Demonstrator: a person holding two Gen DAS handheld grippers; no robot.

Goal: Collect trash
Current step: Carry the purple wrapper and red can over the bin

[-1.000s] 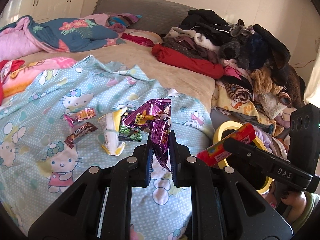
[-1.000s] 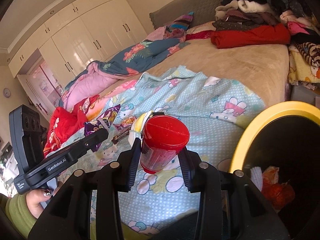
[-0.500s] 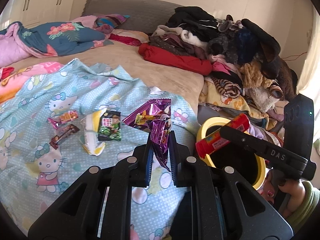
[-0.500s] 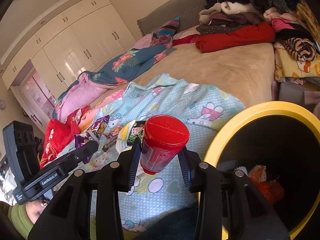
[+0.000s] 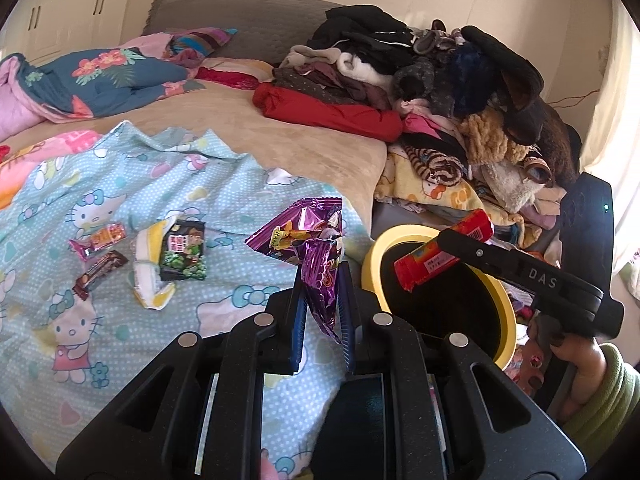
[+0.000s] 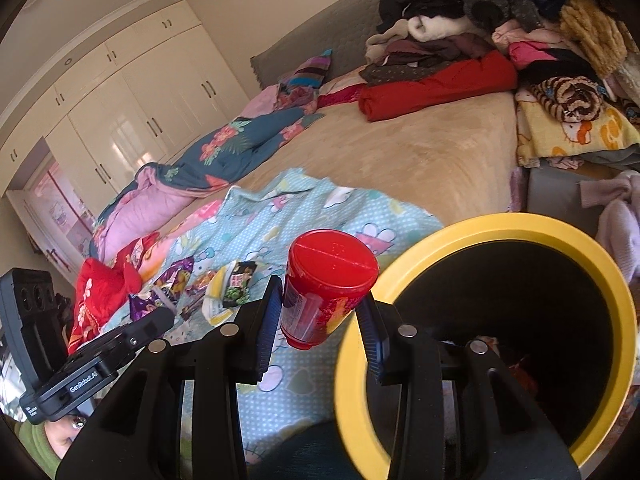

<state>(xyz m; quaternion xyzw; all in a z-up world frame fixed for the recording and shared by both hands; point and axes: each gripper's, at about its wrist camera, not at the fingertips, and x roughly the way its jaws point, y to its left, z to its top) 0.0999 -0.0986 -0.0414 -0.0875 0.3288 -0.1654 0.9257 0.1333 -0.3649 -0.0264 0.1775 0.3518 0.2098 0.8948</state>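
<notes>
Grippers carry trash beside the yellow bin [image 6: 624, 300].
Left gripper [image 5: 322, 276] clamps a purple wrapper [image 5: 308, 236]; right gripper [image 6: 320, 308] clamps a red tube [image 6: 326, 280].

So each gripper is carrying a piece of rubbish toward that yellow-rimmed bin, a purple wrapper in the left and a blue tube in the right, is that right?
Nearly. The tube is red, not blue, as the right wrist view shows it clamped in the right gripper. The rest holds: the left gripper pinches the purple wrapper, and both are near the yellow-rimmed bin.
</notes>
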